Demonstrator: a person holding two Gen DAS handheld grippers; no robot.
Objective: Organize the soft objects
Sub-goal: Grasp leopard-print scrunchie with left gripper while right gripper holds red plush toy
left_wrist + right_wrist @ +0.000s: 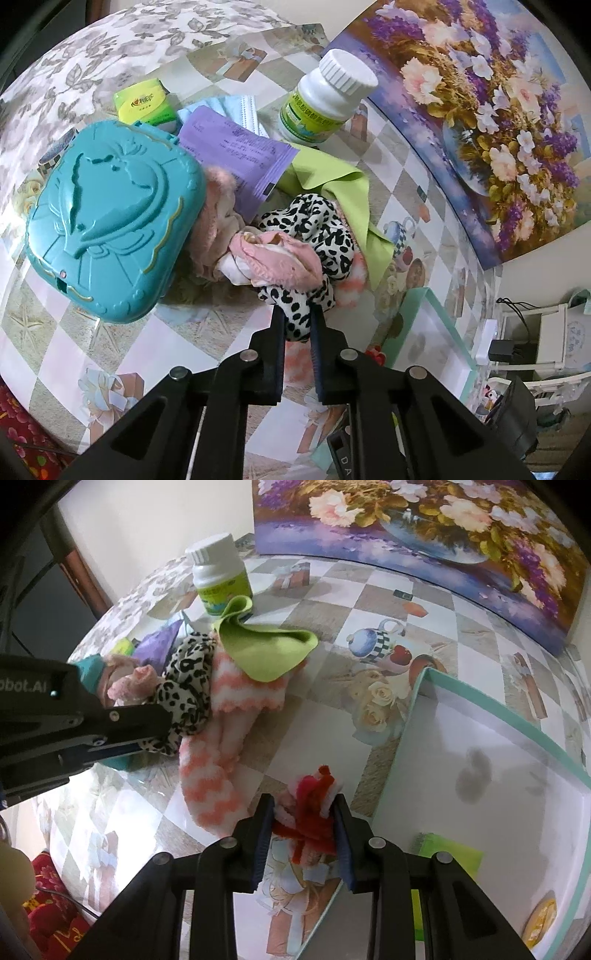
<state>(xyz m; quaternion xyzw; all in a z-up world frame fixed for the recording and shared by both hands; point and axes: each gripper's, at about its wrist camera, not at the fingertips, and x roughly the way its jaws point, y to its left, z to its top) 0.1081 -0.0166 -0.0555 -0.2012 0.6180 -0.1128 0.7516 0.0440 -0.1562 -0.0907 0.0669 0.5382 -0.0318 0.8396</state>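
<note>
My left tongs (298, 325) pinch a fold of the leopard-print cloth (317, 236) in the soft pile mid-table, beside the teal plastic case (107, 221). My right tongs (303, 825) clamp a red-and-white fuzzy bundle (314, 794) just outside the near-left edge of the mint-rimmed box (495, 716). A coral zigzag sock (218, 753) lies under the green cloth (266, 646).

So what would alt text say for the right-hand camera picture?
A black claw grips a red and white fuzzy bundle beside an open white box. Behind lie a pink striped sock, a green cloth, a leopard-print cloth and a white bottle.
</note>
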